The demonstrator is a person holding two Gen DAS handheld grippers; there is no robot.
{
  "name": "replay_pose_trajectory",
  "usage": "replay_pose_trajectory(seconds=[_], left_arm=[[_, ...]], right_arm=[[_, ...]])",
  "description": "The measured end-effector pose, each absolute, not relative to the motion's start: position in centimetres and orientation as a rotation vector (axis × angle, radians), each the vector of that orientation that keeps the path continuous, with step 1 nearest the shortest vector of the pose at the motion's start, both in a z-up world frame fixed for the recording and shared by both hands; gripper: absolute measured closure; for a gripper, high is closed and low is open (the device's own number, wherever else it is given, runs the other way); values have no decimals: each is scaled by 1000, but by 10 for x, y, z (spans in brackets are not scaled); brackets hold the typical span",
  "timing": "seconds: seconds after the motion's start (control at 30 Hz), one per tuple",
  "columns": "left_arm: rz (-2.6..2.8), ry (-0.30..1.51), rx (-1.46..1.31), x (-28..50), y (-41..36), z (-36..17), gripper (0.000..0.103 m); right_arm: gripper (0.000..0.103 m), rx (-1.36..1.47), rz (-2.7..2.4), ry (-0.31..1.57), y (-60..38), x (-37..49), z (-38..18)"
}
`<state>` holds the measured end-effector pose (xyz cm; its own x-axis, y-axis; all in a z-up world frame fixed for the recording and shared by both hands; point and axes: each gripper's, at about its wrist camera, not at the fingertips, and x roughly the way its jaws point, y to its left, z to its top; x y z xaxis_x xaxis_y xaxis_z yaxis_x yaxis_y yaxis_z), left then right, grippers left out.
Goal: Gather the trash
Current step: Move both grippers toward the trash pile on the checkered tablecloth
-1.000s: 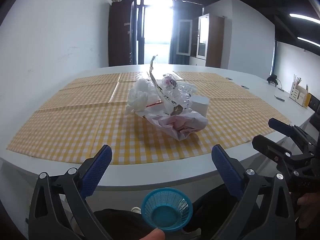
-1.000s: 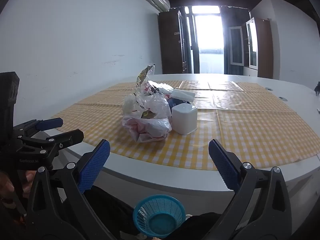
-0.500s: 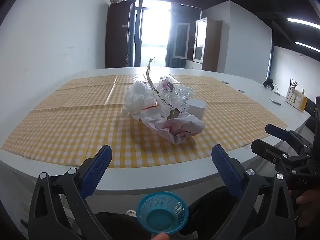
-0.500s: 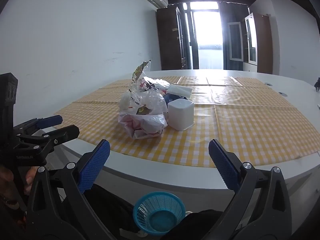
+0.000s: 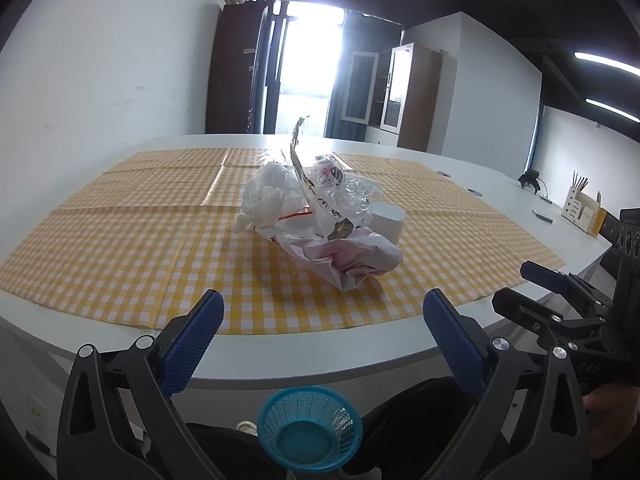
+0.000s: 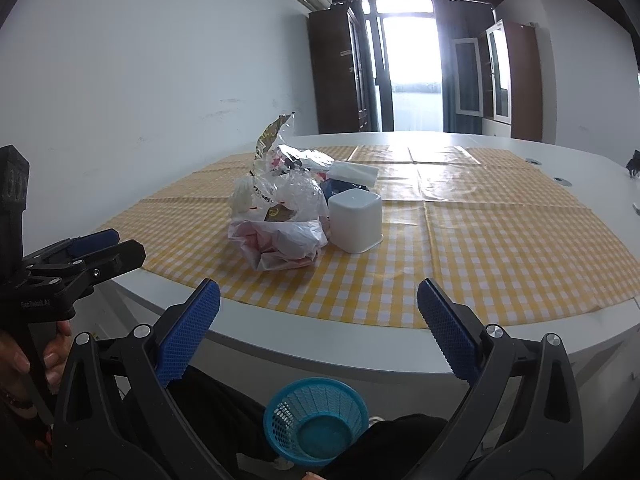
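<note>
In the left wrist view, the left gripper point(image 5: 323, 316) is hovering short of the near edge of the white surface point(image 5: 280, 356), its blue-padded fingers point(image 5: 192, 344) spread wide and gripping nothing, while a heap of crumpled plastic bags and wrappers point(image 5: 320, 220) is sitting mid-surface on the yellow checked cloth point(image 5: 120, 240), touching a white cup point(image 5: 388, 220) behind it. A small blue basket point(image 5: 310, 428) is waiting below the surface edge, looking empty. In the right wrist view, the right gripper point(image 6: 319, 310) is likewise hanging before the edge, fingers point(image 6: 448, 336) wide apart and empty, facing the same trash heap point(image 6: 280, 216) with the white cup point(image 6: 355, 220) just beside it, and the blue basket point(image 6: 316, 420) showing only its bare bottom. Collection appears not yet begun: every piece is lying on the cloth, and all of it is left to gather.
</note>
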<state>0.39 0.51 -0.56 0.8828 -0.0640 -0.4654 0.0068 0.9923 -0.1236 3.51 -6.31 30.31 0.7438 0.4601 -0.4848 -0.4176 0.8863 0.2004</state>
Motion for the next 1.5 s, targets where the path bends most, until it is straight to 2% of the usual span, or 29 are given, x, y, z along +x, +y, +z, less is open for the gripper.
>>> replay_pose_trajectory(seconds=[1.2, 1.5], left_arm=[[-67, 485, -142, 3, 3, -5, 6], [-70, 468, -140, 34, 8, 5, 6]], right_arm=[[9, 82, 477, 579, -68, 41, 296], [9, 67, 470, 590, -72, 83, 292]])
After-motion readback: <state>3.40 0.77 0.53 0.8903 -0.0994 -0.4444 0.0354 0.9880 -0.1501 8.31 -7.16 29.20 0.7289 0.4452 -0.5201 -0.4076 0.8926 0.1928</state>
